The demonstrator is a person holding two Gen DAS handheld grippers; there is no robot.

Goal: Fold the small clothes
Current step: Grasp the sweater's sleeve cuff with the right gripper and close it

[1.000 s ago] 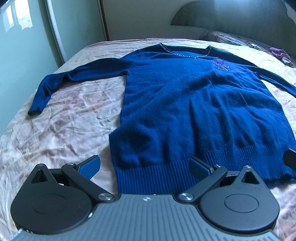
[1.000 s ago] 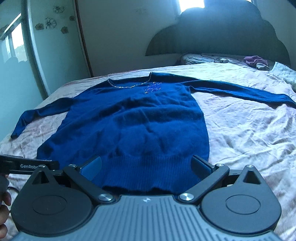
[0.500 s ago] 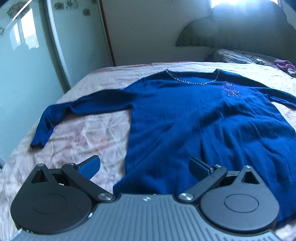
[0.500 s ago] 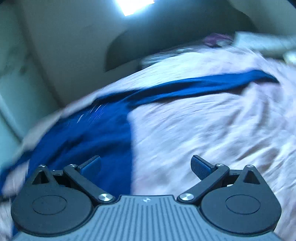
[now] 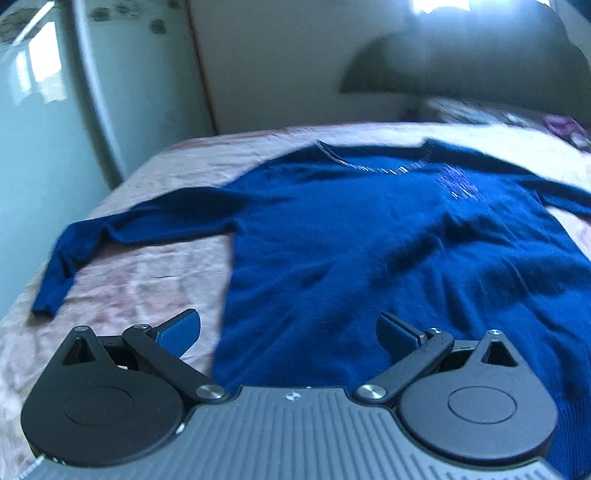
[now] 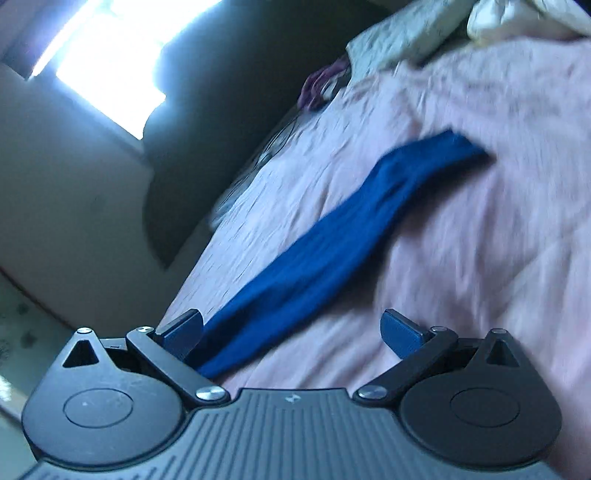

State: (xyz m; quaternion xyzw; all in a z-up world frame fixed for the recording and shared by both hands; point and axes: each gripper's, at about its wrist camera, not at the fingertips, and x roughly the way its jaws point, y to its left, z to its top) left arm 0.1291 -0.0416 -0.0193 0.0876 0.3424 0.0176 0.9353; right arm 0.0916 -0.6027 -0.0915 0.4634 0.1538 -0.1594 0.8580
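- On the pink bedsheet (image 5: 122,291) a dark blue sweater (image 5: 369,236) lies spread flat, its neckline at the far end toward the headboard (image 5: 461,62) and its hem at the near end, so its long axis runs near to far.
- Out to the left, one sleeve (image 5: 122,229) stretches sideways from the shoulder, then bends at the cuff back toward the near side.
- Near the hem, the left gripper (image 5: 288,328) hangs over the sweater's near left edge with its fingers spread wide, holding nothing; the left finger is over bare sheet, the right one over blue knit.
- From the right wrist view, which is tilted and blurred, the other sleeve (image 6: 332,236) runs as a long strip from the near left to the far right across the sheet, cuff at the far end.
- Above that sleeve's near end the right gripper (image 6: 291,328) has its fingers wide apart and is empty; whether it touches the cloth cannot be told.
- At the far end of the bed lie a purple cloth (image 6: 317,86) and pale bedding (image 6: 406,33).
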